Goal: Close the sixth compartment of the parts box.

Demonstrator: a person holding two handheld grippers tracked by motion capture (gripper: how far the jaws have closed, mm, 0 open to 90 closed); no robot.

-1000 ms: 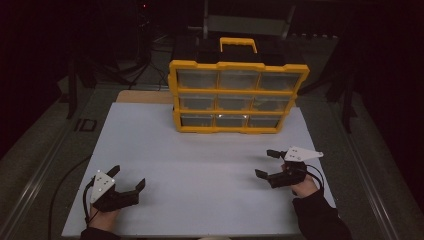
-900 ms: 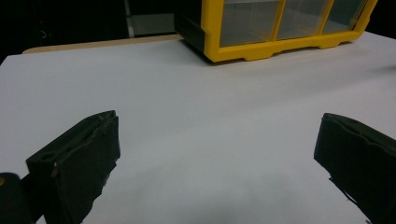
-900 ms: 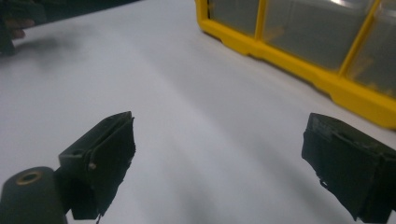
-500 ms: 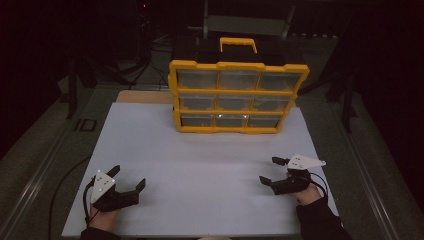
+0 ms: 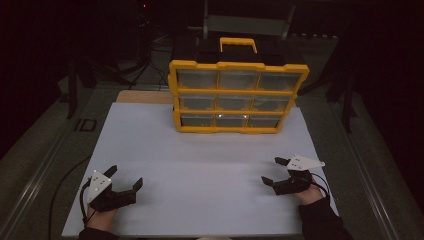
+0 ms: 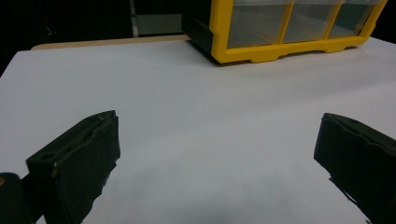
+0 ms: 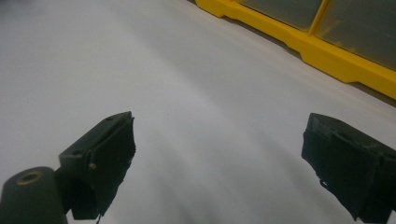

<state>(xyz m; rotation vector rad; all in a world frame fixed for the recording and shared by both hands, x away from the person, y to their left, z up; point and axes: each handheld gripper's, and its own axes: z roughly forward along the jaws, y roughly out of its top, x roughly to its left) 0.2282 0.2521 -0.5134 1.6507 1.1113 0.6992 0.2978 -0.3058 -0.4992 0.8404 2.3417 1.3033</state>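
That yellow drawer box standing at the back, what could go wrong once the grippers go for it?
The yellow drawer organizer stands upright on its edge on the white board, so a tug on a drawer might tip or slide it. Both the left gripper and right gripper are open and far from it. Dim light makes the clear drawers hard to judge.

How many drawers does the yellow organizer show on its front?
9 on the yellow organizer: three rows of three, top, middle, bottom. Any on its back or sides would be hidden.
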